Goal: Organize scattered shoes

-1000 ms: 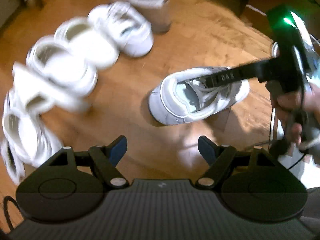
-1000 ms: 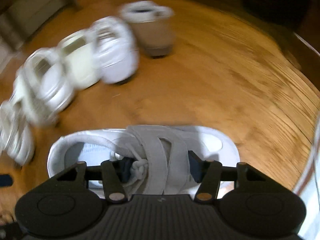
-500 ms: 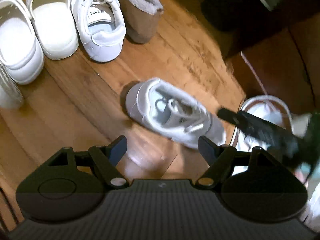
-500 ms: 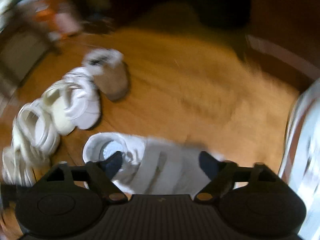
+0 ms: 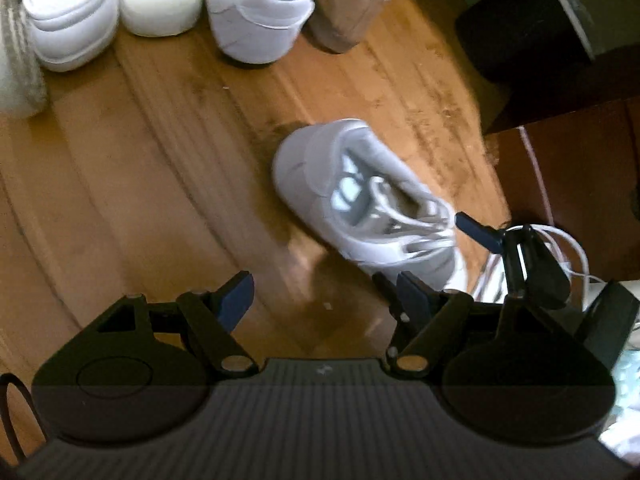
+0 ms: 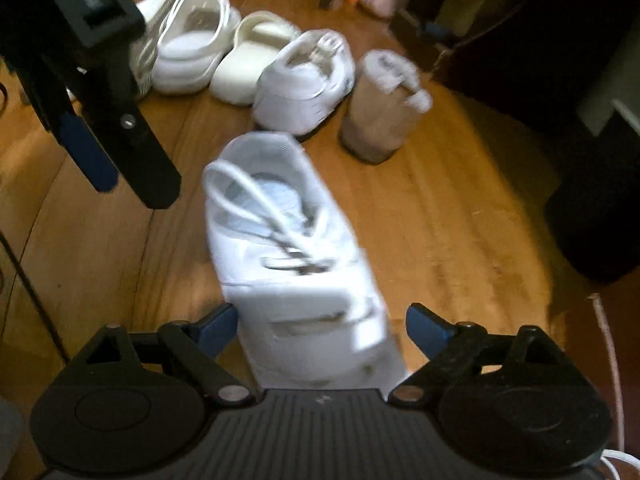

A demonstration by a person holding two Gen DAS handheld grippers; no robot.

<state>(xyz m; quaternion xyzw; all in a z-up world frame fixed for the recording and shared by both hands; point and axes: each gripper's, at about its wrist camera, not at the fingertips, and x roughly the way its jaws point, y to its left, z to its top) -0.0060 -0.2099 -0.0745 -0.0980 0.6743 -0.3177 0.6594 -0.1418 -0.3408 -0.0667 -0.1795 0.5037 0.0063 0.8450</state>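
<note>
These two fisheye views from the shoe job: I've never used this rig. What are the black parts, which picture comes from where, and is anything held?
There is no robot arm: a person carries a two-finger gripper in each hand, with a camera on each looking along its blue-tipped fingers. The black shape at the bottom of each picture is that camera's own gripper.

The left wrist view shows the left gripper, open and empty over the wooden floor. The right wrist view shows the right gripper; its jaws have just opened, and the white sneaker lies on the floor between them, the pads not pressing on it. The black object at upper left there is the left gripper.

Beyond stands a row: white clog, cream slide, second white sneaker, tan boot.

Nothing is held.
</note>
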